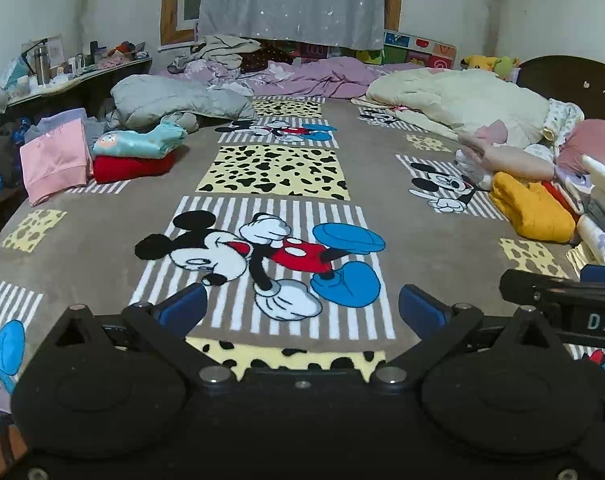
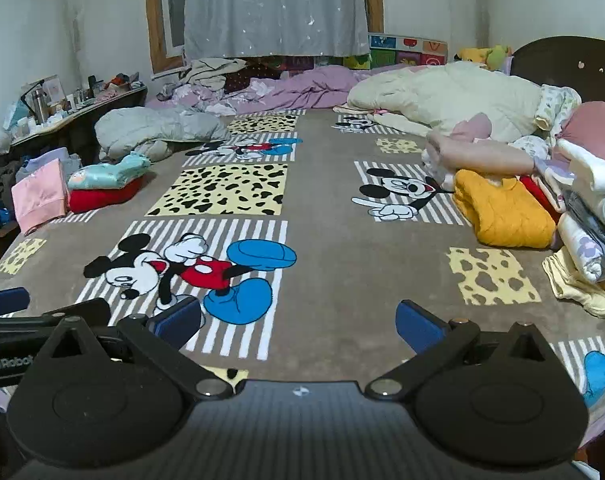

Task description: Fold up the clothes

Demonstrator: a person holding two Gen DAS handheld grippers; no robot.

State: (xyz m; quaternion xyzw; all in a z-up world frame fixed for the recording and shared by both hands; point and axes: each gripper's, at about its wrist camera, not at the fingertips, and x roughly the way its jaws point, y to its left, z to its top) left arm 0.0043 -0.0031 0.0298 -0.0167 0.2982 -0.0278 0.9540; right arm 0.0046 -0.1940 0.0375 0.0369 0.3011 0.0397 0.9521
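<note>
Both grippers hover low over the near edge of the bed, level and pointing along it toward the curtained window. The left gripper [image 1: 302, 308] has its jaws spread wide with nothing between them, its blue fingertips [image 1: 184, 308] framing the cartoon mouse printed on the blanket [image 1: 402, 208]. The right gripper [image 2: 300, 322] is posed the same way just beside it, jaws spread and empty; each gripper's black linkage shows at the edge of the other's view. The blanket is a plush grey-brown fleece, lying flat, patterned with striped panels and yellow squares with black blotches. The clothes sit at the bed's two sides, well apart from both grippers. On the left a pink folded garment [image 1: 54, 160] with a ribbed hem stands just beside a soft red folded piece [image 1: 132, 168] with a glossy turquoise printed garment [image 1: 138, 140] stacked on it. On the right a thick mustard-yellow knit [image 2: 502, 212] lies loosely folded, touching a rolled beige-pink garment [image 2: 478, 152] behind it and a tall stack of white and floral folded clothes [image 2: 590, 216] at the edge. Further back lie a puffy grey quilted jacket [image 1: 174, 100], a cream quilted duvet [image 1: 462, 96] and rumpled lilac bedding [image 1: 322, 76]. A cluttered counter [image 1: 62, 80] stands along the left wall.
</note>
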